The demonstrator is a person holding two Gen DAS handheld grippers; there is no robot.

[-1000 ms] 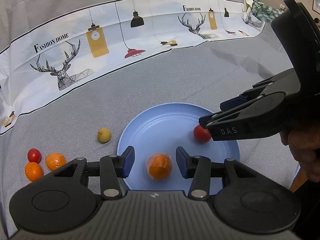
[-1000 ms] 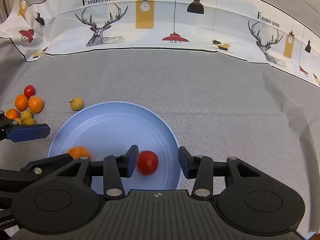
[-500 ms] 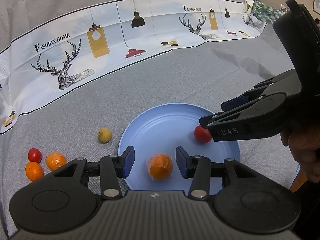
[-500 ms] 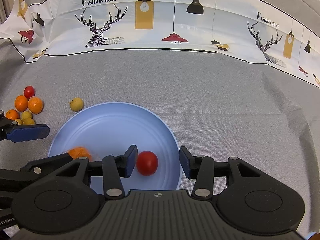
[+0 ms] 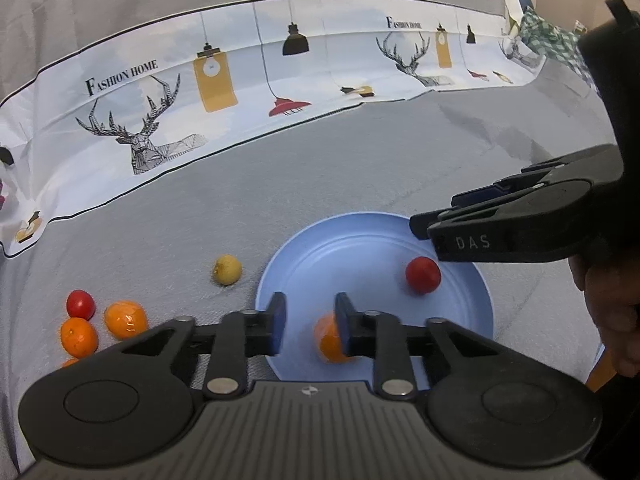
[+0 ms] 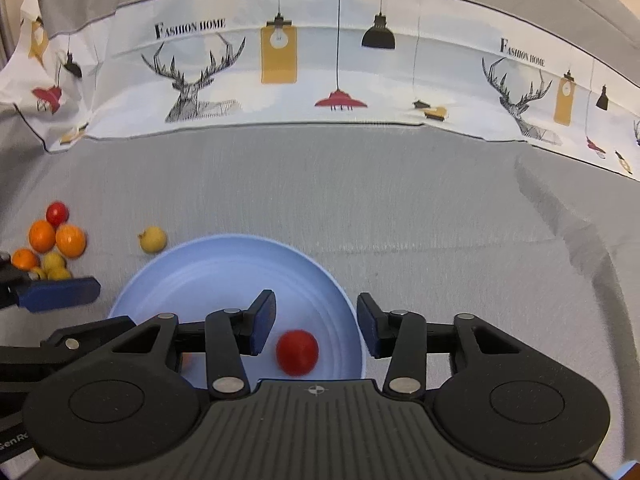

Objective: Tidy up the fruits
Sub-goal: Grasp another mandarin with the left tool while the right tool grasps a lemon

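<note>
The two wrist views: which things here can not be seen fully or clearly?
- Orange on the plate: left view, half hidden by the left gripper's right finger; right view, only a sliver.
- Fruit pile: right view, the lowest yellow fruits hidden behind the blue finger pad; count uncertain.
- Right gripper: left view, fingertips edge-on.

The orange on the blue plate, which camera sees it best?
The left wrist view. There the orange lies on the blue plate, mostly visible, with only one side behind a finger of the left tongs. In the right wrist view, only an orange sliver peeks out behind black tong parts.
</note>
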